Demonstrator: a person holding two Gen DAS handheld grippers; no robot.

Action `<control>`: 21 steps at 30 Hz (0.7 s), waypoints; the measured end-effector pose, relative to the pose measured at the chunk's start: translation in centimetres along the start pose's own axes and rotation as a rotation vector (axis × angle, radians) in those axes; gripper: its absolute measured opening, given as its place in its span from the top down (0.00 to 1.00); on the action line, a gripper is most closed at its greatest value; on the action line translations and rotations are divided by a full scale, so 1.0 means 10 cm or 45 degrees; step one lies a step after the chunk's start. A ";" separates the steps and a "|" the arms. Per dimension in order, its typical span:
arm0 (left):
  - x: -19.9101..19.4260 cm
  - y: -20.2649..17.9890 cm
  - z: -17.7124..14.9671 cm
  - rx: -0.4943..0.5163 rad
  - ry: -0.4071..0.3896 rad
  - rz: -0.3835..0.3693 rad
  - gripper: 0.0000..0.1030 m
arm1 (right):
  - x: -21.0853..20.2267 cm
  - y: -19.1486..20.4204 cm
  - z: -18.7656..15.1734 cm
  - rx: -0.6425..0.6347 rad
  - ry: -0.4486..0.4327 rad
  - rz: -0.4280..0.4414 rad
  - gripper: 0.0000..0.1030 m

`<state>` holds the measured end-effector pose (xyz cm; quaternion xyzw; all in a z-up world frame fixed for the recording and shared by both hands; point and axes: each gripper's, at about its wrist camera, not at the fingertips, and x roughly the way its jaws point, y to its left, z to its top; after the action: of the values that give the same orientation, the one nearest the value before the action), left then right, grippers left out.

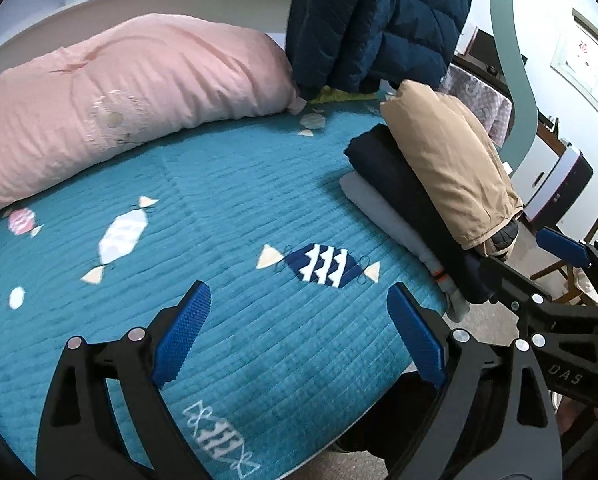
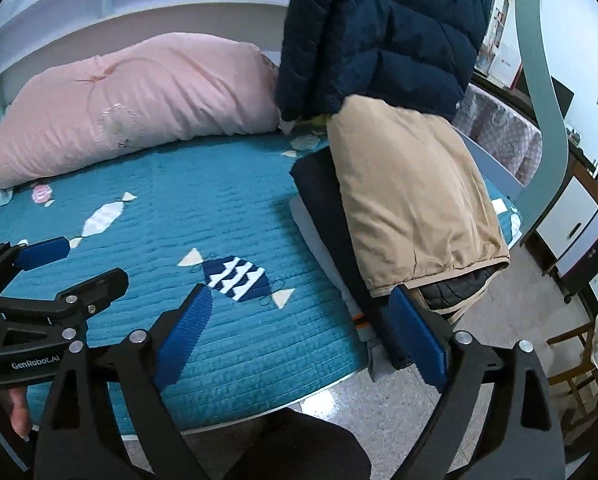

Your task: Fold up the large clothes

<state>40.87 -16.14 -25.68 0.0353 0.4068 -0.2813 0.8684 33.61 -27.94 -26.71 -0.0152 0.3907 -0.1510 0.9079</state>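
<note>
A folded tan jacket (image 1: pixel 451 160) (image 2: pixel 411 200) tops a stack at the bed's right edge, over a dark navy garment (image 1: pixel 391 172) (image 2: pixel 319 192) and a grey one (image 1: pixel 387 216) (image 2: pixel 315 228). A navy puffer jacket (image 1: pixel 379 20) (image 2: pixel 379 32) hangs upright at the back. My left gripper (image 1: pixel 299 296) (image 2: pixel 75 264) is open over the bare teal quilt (image 1: pixel 239 184) (image 2: pixel 219 184), holding nothing. My right gripper (image 2: pixel 301 294) (image 1: pixel 539 264) is open too, and its right finger stands in front of the stack's near end without pressing on it.
A big pink duvet (image 1: pixel 119 92) (image 2: pixel 139 92) lies along the back left, below a white headboard shelf (image 2: pixel 159 0). Off the bed's right edge are speckled floor (image 2: pixel 499 320), a wooden chair (image 2: pixel 579 360), a white cabinet (image 2: pixel 579 216) and a lilac checked cloth (image 2: pixel 507 140).
</note>
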 end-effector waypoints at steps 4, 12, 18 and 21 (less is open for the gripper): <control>-0.25 0.02 -0.10 -0.011 -0.032 0.022 0.12 | -0.19 0.06 -0.06 -0.011 -0.024 0.021 0.15; -0.84 -0.08 -0.35 -0.020 -0.105 0.055 0.11 | -0.70 0.11 -0.27 -0.008 -0.088 0.057 0.15; -1.26 -0.18 -0.56 -0.010 -0.156 0.086 0.11 | -1.07 0.13 -0.41 -0.002 -0.137 0.071 0.14; -1.50 -0.24 -0.66 -0.019 -0.177 0.096 0.11 | -1.28 0.15 -0.48 -0.003 -0.167 0.083 0.14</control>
<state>27.48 -9.32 -18.75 0.0245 0.3459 -0.2470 0.9048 22.27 -22.44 -21.20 -0.0132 0.3309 -0.1197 0.9359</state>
